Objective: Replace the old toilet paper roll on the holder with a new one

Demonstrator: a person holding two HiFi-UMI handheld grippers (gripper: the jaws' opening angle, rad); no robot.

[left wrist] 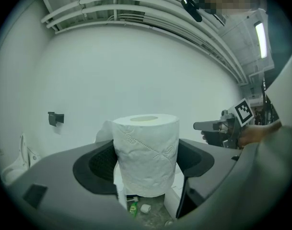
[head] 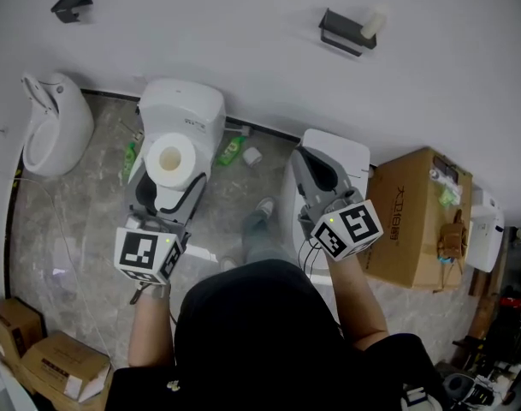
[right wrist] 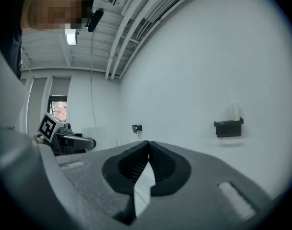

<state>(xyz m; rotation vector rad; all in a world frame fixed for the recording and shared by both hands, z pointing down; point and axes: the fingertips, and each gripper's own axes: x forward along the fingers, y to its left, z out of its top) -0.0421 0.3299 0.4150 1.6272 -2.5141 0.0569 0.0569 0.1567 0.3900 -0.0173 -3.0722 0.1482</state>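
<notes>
Approach: left hand-held gripper (head: 168, 187) clamps new toilet paper roll (head: 170, 158); right hand-held gripper (head: 311, 165) closed, empty. Next: pull old roll (head: 373, 21) off far holder (head: 341, 31).

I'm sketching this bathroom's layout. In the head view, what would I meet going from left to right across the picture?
White wall-mounted urinal → white toilet paper roll → green plastic bottle just right of it → black wall holder with a pale stub → brown cardboard box.
</notes>
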